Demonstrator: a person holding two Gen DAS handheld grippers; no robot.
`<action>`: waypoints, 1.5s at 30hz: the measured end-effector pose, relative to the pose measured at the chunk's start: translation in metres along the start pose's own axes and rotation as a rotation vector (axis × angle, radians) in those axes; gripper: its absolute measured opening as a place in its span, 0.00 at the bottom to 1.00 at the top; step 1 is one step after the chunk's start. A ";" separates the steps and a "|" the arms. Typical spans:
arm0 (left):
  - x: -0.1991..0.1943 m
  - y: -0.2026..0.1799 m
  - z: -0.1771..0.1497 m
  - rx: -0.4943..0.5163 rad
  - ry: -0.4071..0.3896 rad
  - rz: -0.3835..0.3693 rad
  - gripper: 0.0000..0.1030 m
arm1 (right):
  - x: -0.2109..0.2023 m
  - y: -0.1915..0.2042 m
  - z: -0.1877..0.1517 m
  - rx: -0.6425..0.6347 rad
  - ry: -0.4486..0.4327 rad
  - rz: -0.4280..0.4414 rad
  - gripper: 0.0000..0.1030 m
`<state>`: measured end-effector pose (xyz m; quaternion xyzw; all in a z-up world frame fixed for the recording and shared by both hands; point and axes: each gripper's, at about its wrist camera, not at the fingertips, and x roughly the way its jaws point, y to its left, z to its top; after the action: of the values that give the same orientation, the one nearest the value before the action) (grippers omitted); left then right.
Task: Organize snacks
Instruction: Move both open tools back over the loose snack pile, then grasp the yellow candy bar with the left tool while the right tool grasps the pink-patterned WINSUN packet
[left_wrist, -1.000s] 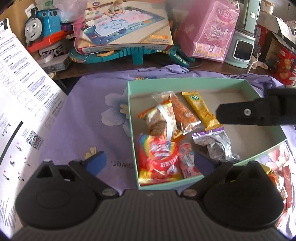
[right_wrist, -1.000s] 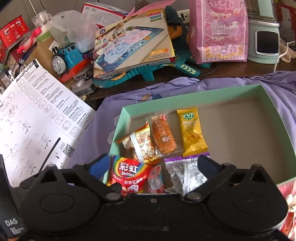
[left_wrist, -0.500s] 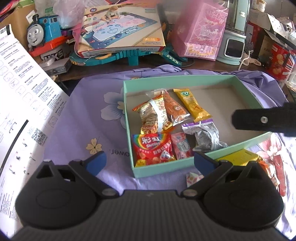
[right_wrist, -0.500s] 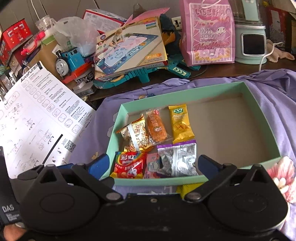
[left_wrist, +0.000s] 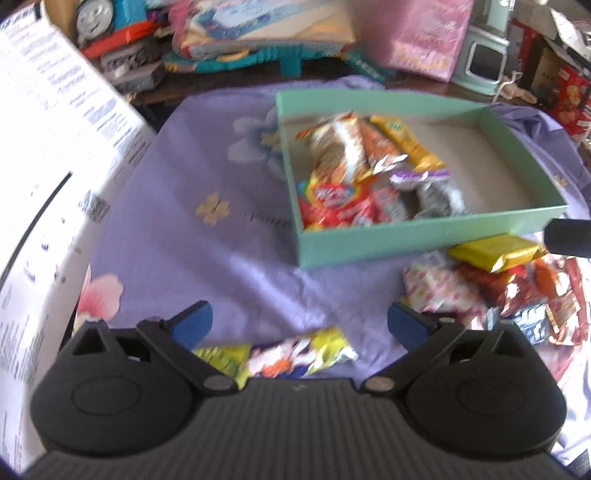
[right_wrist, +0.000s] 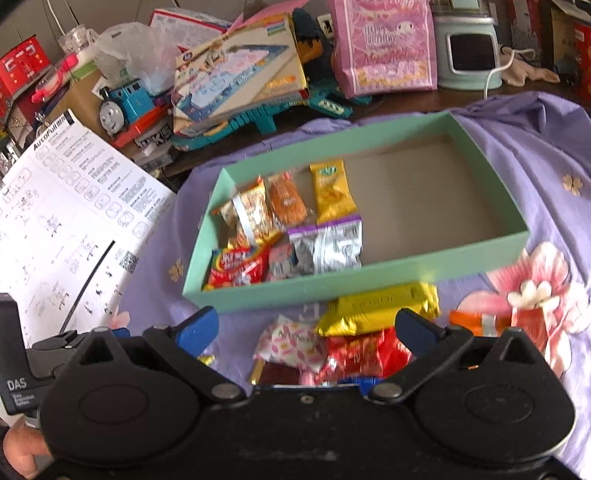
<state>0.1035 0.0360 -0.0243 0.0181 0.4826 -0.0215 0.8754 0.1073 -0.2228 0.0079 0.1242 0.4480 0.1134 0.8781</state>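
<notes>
A mint green box (left_wrist: 424, 236) (right_wrist: 369, 275) lies on the purple flowered cloth, with several snack packs in its left half: a red Skittles bag (left_wrist: 332, 201) (right_wrist: 236, 266), a silver pack (right_wrist: 328, 245), a yellow bar (right_wrist: 330, 192). Loose snacks lie in front of the box: a gold pack (right_wrist: 376, 306) (left_wrist: 495, 251), a pink-white pack (right_wrist: 291, 343), red packs (right_wrist: 365, 356). A yellow-white wrapper (left_wrist: 280, 356) lies on the cloth under my left gripper (left_wrist: 299, 321), which is open and empty. My right gripper (right_wrist: 306, 326) is open over the loose pile.
A large white instruction sheet (right_wrist: 66, 221) lies to the left. Behind the box are a toy train (right_wrist: 122, 103), a boxed play mat (right_wrist: 240, 77), a pink gift bag (right_wrist: 384, 48) and a pale green appliance (right_wrist: 469, 51). A hand (right_wrist: 22, 448) shows at the lower left.
Both grippers have pulled back from over the box toward me. The box now sits farther away and the loose snacks in front of it have come into view.
</notes>
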 end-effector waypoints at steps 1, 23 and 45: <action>0.003 0.004 -0.003 -0.010 0.010 0.005 1.00 | 0.002 0.002 -0.001 -0.004 0.007 0.002 1.00; 0.038 0.010 -0.035 0.072 0.133 -0.152 0.78 | 0.100 0.042 -0.001 -0.110 0.184 0.040 0.76; 0.033 0.041 -0.036 -0.108 0.115 -0.120 0.24 | 0.101 0.058 -0.023 -0.222 0.240 -0.034 0.45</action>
<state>0.0935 0.0783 -0.0710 -0.0569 0.5326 -0.0468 0.8432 0.1418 -0.1340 -0.0629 0.0044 0.5365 0.1615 0.8283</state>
